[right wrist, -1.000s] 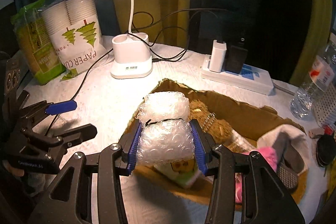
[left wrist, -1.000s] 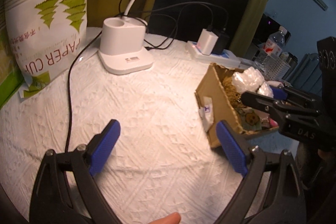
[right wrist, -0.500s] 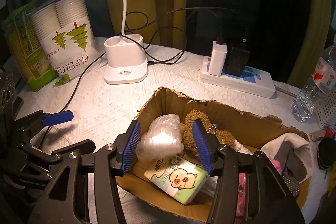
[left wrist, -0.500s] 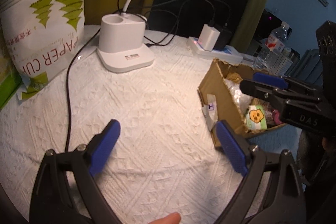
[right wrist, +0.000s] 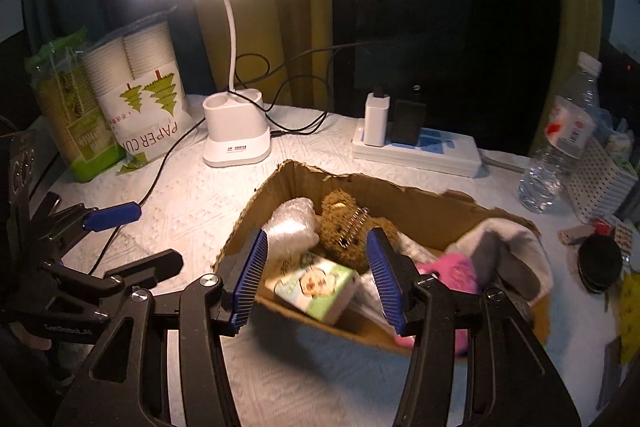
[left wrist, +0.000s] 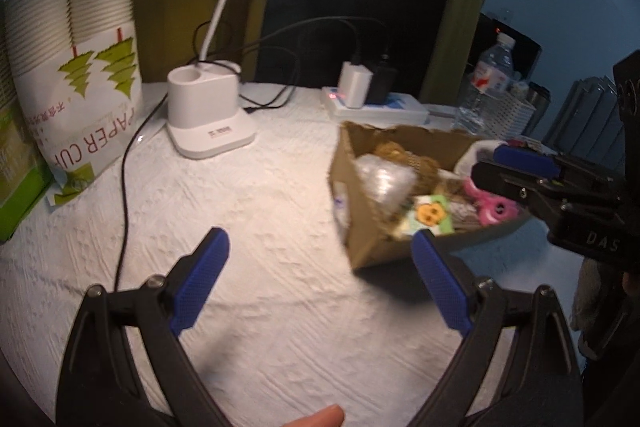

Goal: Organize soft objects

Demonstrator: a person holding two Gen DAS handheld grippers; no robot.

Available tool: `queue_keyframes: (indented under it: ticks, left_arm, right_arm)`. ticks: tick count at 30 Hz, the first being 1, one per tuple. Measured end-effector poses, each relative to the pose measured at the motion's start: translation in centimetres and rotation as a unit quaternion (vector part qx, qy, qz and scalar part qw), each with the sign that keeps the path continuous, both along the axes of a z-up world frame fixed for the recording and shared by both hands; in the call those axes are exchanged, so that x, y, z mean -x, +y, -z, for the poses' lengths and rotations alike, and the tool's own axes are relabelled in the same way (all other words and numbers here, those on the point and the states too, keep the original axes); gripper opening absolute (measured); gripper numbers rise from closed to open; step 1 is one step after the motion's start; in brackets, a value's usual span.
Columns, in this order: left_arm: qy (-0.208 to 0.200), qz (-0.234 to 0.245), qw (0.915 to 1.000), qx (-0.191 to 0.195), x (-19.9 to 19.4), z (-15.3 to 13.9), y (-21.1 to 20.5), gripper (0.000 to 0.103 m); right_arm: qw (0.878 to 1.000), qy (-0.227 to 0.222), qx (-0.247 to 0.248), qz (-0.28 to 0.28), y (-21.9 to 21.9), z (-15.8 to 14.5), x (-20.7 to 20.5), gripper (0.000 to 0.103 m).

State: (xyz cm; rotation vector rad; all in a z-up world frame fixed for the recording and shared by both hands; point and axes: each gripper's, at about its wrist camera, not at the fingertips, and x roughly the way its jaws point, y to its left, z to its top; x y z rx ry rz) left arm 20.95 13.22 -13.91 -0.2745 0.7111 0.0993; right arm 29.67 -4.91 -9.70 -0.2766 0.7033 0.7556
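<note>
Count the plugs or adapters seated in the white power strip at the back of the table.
2. A white adapter sits at the left end of the white power strip, and a black adapter stands directly to its right. None appears hidden.

Black gripper (right wrist: 318,269) frames — ribbed blue pads (right wrist: 251,281), silver screws, white lettering.

The left gripper (left wrist: 320,255) hangs wide open over the white tablecloth (left wrist: 260,207), beside the cardboard box (left wrist: 360,227).
</note>
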Motion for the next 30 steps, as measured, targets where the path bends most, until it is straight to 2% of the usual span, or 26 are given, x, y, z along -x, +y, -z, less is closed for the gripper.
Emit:
queue_keyframes:
  ticks: [18,25,30]
  left_arm:
    - [-0.013,0.068,0.9967,-0.042,2.3,-2.4,-9.6,0.094]
    - [-0.020,0.086,0.9946,-0.054,3.5,-3.1,-12.2,0.094]
    - [-0.038,0.092,0.9929,-0.065,4.7,-4.5,-13.5,0.094]
  right_arm:
    - [0.998,-0.005,-0.028,0.060,-10.8,-0.4,4.6,0.055]
    - [0.996,-0.011,-0.037,0.082,-14.3,-0.5,6.2,0.055]
    - [0.994,-0.026,-0.047,0.093,-15.9,-1.4,7.5,0.055]
